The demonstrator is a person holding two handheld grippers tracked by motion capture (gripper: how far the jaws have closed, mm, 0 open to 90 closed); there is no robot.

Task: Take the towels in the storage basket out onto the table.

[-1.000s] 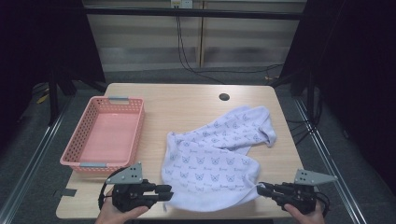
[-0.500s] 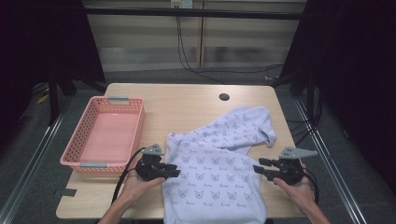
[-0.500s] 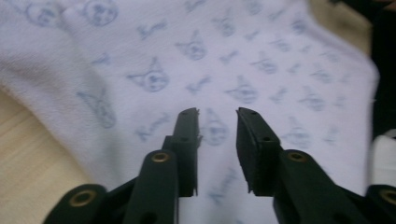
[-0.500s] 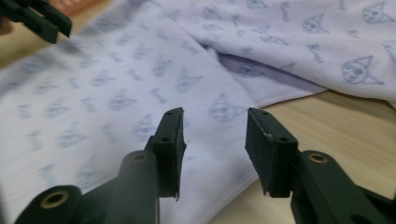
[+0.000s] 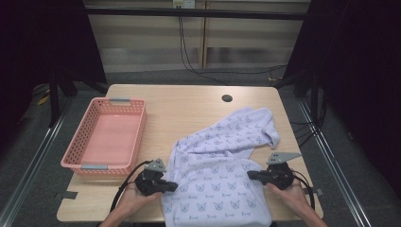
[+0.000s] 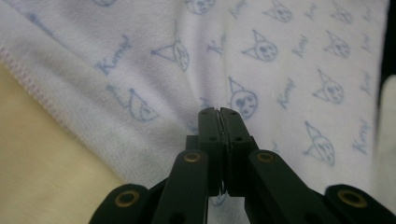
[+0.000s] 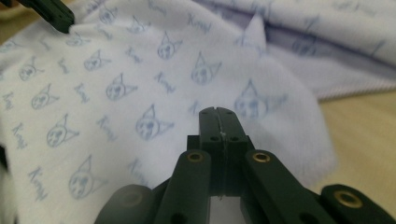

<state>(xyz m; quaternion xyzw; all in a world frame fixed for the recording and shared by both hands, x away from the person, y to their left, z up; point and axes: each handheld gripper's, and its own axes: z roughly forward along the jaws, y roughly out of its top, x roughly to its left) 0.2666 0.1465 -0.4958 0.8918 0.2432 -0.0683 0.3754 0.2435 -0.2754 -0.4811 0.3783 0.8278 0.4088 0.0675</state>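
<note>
A white garment (image 5: pixel 222 161) printed with blue cat faces lies spread over the right front of the wooden table (image 5: pixel 189 109), its near end hanging over the front edge. My left gripper (image 5: pixel 171 186) is shut on the garment's left edge. In the left gripper view the closed jaws (image 6: pixel 219 112) pinch cloth (image 6: pixel 280 56) whose wrinkles run into the tips. At the garment's right edge, my right gripper (image 5: pixel 250 175) is also shut. In the right gripper view its jaws (image 7: pixel 218 112) meet on the cloth (image 7: pixel 116 70), with the left gripper's tip (image 7: pixel 53 14) far off.
A pink plastic basket (image 5: pixel 75 163) stands empty at the table's left side. A small round hole (image 5: pixel 227 98) sits near the table's far edge. Bare wood lies between basket and garment. Dark curtains and floor rails surround the table.
Both grippers came in from the front corners onto the garment's side edges and closed. The garment's near end now lies flatter and hangs further over the front edge.
</note>
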